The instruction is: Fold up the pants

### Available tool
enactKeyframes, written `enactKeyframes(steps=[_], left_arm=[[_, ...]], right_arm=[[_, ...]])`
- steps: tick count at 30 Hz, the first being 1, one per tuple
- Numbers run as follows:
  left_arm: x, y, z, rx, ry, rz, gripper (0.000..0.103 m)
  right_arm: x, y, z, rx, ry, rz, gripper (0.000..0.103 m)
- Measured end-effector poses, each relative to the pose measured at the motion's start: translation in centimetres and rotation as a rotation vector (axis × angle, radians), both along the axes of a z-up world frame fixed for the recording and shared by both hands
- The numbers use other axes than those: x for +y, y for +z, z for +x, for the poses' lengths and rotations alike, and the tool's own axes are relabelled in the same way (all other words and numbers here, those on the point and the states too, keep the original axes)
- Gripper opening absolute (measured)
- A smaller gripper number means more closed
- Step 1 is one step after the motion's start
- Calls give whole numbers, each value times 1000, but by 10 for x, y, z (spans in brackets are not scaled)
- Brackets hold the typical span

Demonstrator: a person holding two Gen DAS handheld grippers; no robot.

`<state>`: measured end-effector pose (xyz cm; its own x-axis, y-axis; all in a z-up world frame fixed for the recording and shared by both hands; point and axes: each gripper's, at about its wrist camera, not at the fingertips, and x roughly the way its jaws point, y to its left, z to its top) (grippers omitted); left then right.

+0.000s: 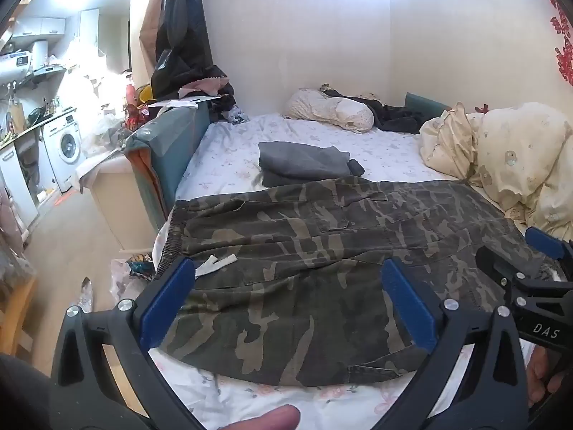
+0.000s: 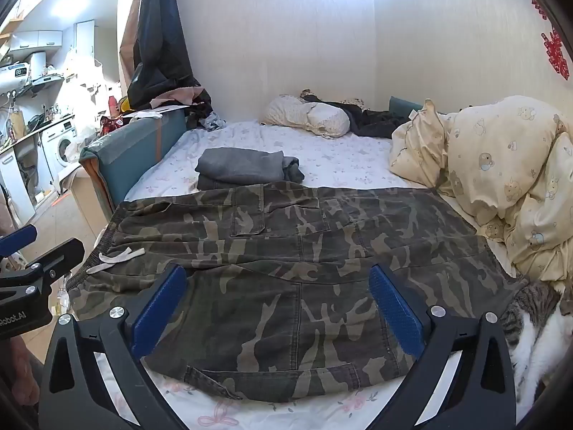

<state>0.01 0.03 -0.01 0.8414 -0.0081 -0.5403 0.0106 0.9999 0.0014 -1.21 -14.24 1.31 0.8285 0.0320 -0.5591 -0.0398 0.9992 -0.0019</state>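
Camouflage pants [image 1: 322, 258] laid flat across the bed [image 1: 250, 139], seen from both wrist views. The garment lies directly ahead of and beneath both claws, its long axis running crosswise to the fingers: the elastic waistband [image 2: 104, 240] with its white drawstring [image 2: 118, 254] lies out to the left of the claws, and the leg ends run off to the right, toward the cream duvet [image 2: 501, 172].

The left claw [image 1: 290, 297] is spread wide, its blue pads well apart and holding nothing; it hovers over the waist half, the drawstring just beside its left finger. The right claw [image 2: 275, 304] is likewise spread wide and empty, poised over the middle of the legs; its own tips also show at the right edge of the left wrist view.

The near hem edge lies below the fingertips of both claws, the far edge beyond them, close to a folded grey garment [image 2: 243, 168] farther up the bed.

Judged from this layout, the left claw is the nearer one to the waistband and the right claw the nearer one to the leg ends, so a fold along the long axis would bring one end across toward the other. A tabby-and-white cat [image 2: 537, 322] lies just right of the right claw, touching or nearly touching the leg end; which cannot be told.
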Motion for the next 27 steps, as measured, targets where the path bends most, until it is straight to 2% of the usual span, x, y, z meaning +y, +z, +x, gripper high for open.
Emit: enactKeyframes(steps=[3, 27], left_arm=[[1, 0, 1, 12, -6, -26, 102], [4, -1, -1, -5, 8, -8, 103]], right_arm=[[0, 0, 1, -2, -1, -3, 103], [-2, -1, 1, -5, -1, 1, 103]])
